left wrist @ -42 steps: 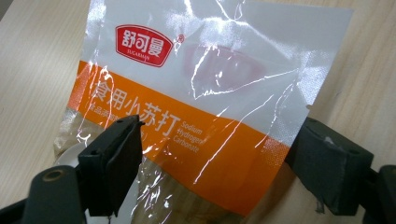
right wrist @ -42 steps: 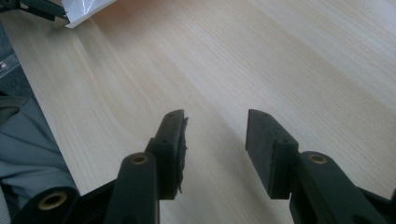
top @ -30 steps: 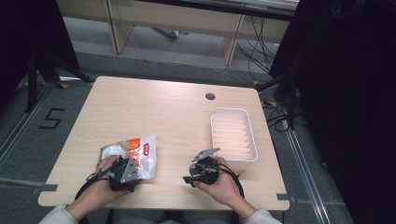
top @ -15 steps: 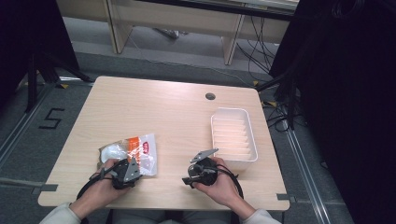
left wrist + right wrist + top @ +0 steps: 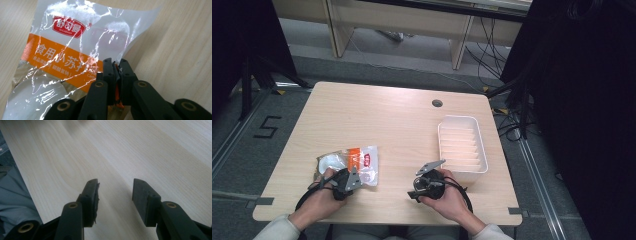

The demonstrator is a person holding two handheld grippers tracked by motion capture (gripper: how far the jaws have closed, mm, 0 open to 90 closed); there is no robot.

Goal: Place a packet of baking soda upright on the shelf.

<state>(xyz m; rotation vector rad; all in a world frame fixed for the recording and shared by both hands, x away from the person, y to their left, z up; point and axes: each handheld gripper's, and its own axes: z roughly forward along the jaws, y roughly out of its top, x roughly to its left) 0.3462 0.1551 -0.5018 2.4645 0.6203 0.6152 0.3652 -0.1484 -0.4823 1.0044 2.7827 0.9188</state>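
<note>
Pale wooden worktop [image 5: 377, 115]: left claw [image 5: 117, 75] pinches a snack packet's [image 5: 67, 57] edge, apparently to lift it; right claw [image 5: 115, 195] rests open, empty.

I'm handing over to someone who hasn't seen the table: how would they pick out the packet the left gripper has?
Start at the pale wooden table and go to its near left part, well away from the white ribbed tray on the right. The plastic packet lies flat there, its near edge pinched in the left gripper. It is clear film with an orange band, a red logo and white contents.
</note>
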